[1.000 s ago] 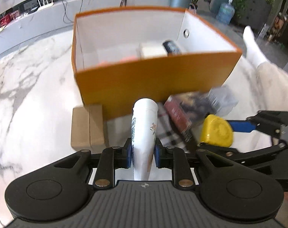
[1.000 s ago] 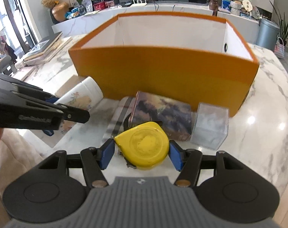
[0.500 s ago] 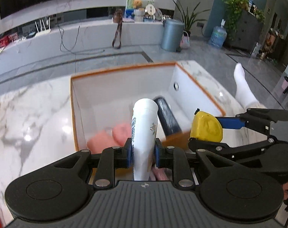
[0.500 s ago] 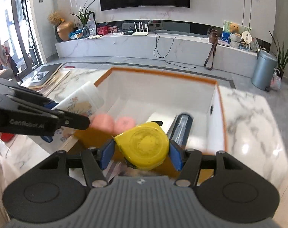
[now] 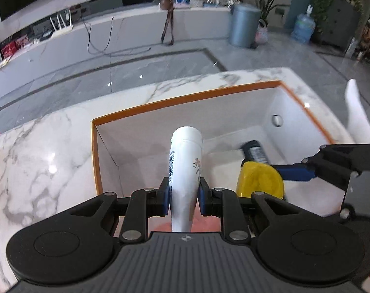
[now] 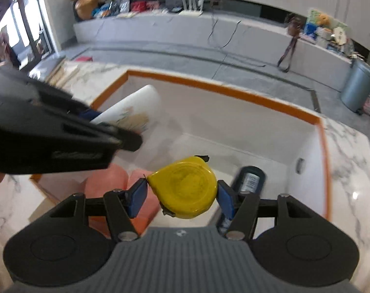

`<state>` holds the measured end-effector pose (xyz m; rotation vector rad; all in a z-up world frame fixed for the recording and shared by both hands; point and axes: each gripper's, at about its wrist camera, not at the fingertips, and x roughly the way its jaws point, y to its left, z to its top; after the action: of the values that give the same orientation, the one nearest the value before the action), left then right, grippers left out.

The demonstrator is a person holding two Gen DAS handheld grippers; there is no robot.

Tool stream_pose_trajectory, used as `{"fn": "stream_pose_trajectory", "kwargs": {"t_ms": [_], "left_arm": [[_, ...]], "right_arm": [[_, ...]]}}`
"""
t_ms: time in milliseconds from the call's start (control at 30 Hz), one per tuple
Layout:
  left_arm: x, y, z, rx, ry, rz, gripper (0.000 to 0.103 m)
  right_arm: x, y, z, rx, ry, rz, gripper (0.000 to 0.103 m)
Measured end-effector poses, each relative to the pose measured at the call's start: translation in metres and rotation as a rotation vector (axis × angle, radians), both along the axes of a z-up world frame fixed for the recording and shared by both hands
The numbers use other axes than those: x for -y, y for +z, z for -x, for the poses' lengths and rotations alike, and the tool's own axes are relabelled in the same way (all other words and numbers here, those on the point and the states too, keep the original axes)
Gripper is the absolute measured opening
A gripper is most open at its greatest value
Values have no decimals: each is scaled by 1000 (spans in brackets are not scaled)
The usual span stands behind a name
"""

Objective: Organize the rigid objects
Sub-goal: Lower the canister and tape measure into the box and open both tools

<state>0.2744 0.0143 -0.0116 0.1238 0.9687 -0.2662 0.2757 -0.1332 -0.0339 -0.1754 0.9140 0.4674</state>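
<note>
My left gripper (image 5: pixel 184 196) is shut on a white tube with a flower print (image 5: pixel 185 171), held over the open orange box (image 5: pixel 185 99). The right gripper (image 6: pixel 182 196) is shut on a yellow tape measure (image 6: pixel 183 186), also above the box's white inside. Each view shows the other tool: the tape measure (image 5: pixel 259 179) sits to the right in the left wrist view, and the tube (image 6: pixel 133 108) to the left in the right wrist view. In the box lie a dark can (image 6: pixel 249 179), pink items (image 6: pixel 107 182) and a white flat thing (image 5: pixel 224 158).
The orange box (image 6: pixel 224 89) stands on a white marble table (image 5: pixel 43 151). A person's white-socked foot (image 5: pixel 357 114) shows past the table's right side. Beyond lie grey floor, a long low ledge and a grey bin (image 5: pixel 243 24).
Both grippers rose and moved forward from in front of the box's near wall to above its open inside, each still holding its thing. The items on the table in front of the box dropped out of view.
</note>
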Motion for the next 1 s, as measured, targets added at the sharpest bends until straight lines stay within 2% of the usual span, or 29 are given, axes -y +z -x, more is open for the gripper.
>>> {"fn": "stream_pose_trajectory", "kwargs": {"t_ms": [200, 333, 533, 700, 767, 833, 933, 1000], "left_arm": [[-6, -27, -28, -64, 30, -93, 25], [-1, -38, -28, -73, -11, -118, 25], [-1, -42, -27, -77, 4, -98, 26], [-4, -40, -25, -63, 5, -98, 27], [-5, -39, -26, -57, 10, -93, 29], [-6, -36, -25, -53, 11, -77, 38], [-8, -29, -22, -27, 12, -63, 47], [-9, -24, -19, -5, 16, -48, 53]], "right_arm": [[-34, -24, -29, -37, 68, 68, 61], [-49, -29, -37, -55, 107, 101, 61], [-45, -31, -38, -92, 100, 94, 61], [-44, -30, -34, -74, 102, 101, 62], [-45, -28, -31, -48, 105, 111, 62], [-47, -27, -29, -33, 110, 114, 63], [-46, -24, -26, -5, 101, 112, 72], [-45, -22, -22, 28, 94, 111, 74]]}}
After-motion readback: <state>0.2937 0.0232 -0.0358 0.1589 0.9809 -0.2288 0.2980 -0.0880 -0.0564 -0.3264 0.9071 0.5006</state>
